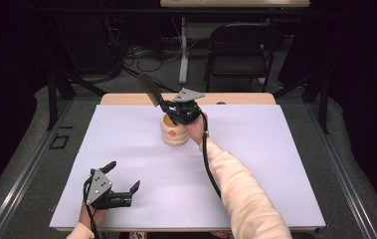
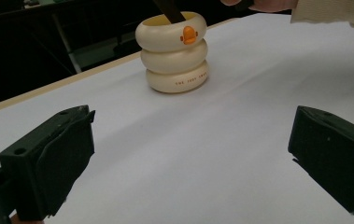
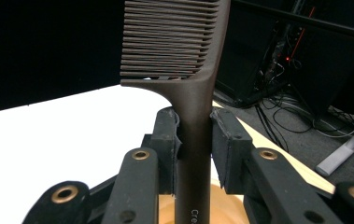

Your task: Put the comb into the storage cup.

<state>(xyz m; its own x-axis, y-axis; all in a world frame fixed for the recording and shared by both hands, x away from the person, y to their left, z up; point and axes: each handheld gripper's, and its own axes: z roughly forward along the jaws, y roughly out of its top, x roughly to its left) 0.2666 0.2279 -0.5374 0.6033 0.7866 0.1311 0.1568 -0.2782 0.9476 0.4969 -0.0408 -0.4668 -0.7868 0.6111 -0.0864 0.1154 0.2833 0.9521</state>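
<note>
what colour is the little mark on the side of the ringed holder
Orange, on the cream holder, clearest in the left gripper view.

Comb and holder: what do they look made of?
Comb: probably hard plastic, matte dark brown, with evenly moulded teeth and pale lettering printed on the handle. Holder: likely glazed ceramic or glossy plastic, hard to say which; cream stacked rings with soft highlights, an orange duck mark and small printed text.
</note>
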